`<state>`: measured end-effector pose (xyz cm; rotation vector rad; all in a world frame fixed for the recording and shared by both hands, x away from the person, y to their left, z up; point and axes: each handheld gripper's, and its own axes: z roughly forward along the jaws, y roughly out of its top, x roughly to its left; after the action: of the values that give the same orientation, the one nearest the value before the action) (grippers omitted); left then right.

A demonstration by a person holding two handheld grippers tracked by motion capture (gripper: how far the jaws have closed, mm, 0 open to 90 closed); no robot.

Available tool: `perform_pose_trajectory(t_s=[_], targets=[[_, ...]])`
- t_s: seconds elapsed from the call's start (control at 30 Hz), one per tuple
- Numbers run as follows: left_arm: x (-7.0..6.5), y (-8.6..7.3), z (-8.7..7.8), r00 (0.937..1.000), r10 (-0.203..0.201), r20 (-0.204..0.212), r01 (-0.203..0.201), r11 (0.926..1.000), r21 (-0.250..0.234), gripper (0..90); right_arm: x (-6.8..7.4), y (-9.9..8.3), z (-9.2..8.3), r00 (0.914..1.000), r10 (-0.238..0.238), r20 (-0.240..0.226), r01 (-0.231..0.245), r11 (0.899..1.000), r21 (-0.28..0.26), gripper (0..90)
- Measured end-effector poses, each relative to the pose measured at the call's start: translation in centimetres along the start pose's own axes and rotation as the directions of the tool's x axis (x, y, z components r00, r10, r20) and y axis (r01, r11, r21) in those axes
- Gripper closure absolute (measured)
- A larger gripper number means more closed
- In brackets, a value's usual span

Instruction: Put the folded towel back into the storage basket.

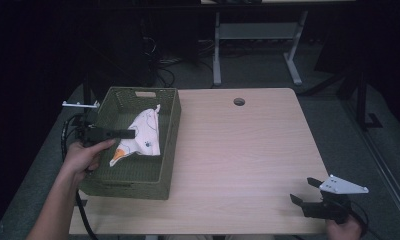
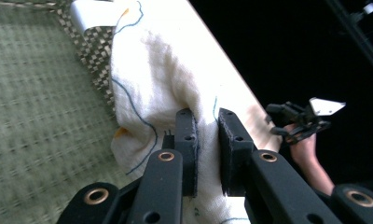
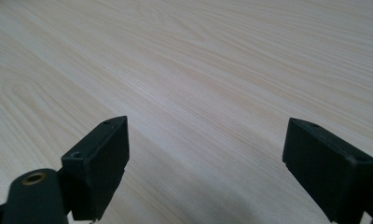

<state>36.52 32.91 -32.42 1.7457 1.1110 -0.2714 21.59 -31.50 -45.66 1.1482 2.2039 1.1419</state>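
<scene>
A white cloth (image 1: 144, 134) with blue line drawings and an orange patch sits inside the green woven basket (image 1: 170, 145) at the table's left. My left gripper (image 1: 131, 133) reaches into the basket from the left, its jaws pinched on a fold of the cloth (image 2: 161, 70). In the left gripper view the pads (image 2: 187, 135) squeeze that fold at the gripper's tip (image 2: 207, 117), above the basket floor (image 2: 35, 116). My right gripper (image 1: 302, 190) rests at the table's near right corner, jaws wide apart with nothing between them (image 3: 205, 140); it also shows far off (image 2: 274, 120).
The light wooden table (image 1: 248, 145) has a round cable hole (image 1: 239, 102) near its far edge. Bare tabletop (image 3: 198, 56) stretches between basket and right gripper. A white desk frame (image 1: 258, 35) stands on the dark floor beyond.
</scene>
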Motion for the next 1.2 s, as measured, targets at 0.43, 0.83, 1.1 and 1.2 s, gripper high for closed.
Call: perform_pose_trajectory(t_s=[0.43,0.83,1.1,1.2], targets=[[2.1,-0.1,0.4,0.9957,0.020,-0.091,-0.013,0.9973,0.073,79.8,0.0,0.2,0.8,0.9998,-0.005,-0.017,0.005,1.000,0.017,14.0],[3.1,1.7,2.3,0.9336,0.182,-0.309,-0.111,0.9660,0.234,57.0,-0.1,0.3,1.0,0.9998,-0.009,-0.016,0.009,1.000,0.023,14.0],[2.6,1.3,3.6,0.9189,0.216,-0.330,-0.120,0.9502,0.287,54.8,0.0,0.3,0.9,0.9997,-0.015,-0.018,0.015,1.000,0.018,14.0],[2.4,1.1,4.3,0.9181,0.225,-0.326,-0.117,0.9399,0.321,56.8,0.1,0.3,0.8,0.9996,-0.019,-0.022,0.019,1.000,0.017,14.0]])
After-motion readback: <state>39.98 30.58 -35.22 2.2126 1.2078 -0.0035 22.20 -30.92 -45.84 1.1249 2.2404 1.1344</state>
